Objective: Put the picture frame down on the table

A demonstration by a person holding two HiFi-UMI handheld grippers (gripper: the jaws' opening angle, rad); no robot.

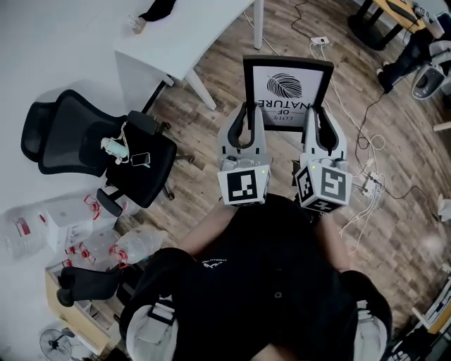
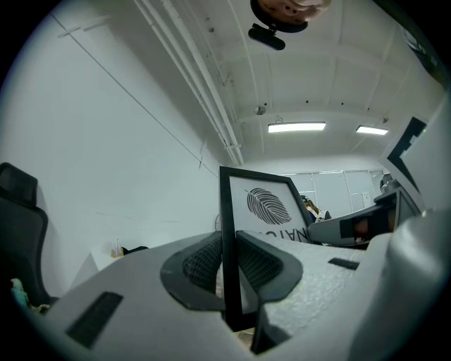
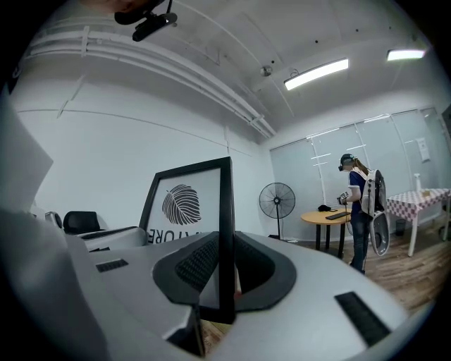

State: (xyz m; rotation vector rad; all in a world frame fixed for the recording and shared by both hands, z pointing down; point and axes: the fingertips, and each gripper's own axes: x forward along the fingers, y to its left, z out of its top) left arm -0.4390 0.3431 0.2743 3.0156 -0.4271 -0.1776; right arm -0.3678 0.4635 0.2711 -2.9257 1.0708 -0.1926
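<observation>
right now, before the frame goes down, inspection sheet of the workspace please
surface: white table, dark item at its far end; frame not on it
job's things: picture frame, leaf print, held over wood floor
clutter: office chair with phone on seat; plastic bottles nearby
grippers: left tool, right tool each shut on a frame side edge
cables: white cables, power strip on floor at right
surroundings: standing fan; person by round table
</observation>
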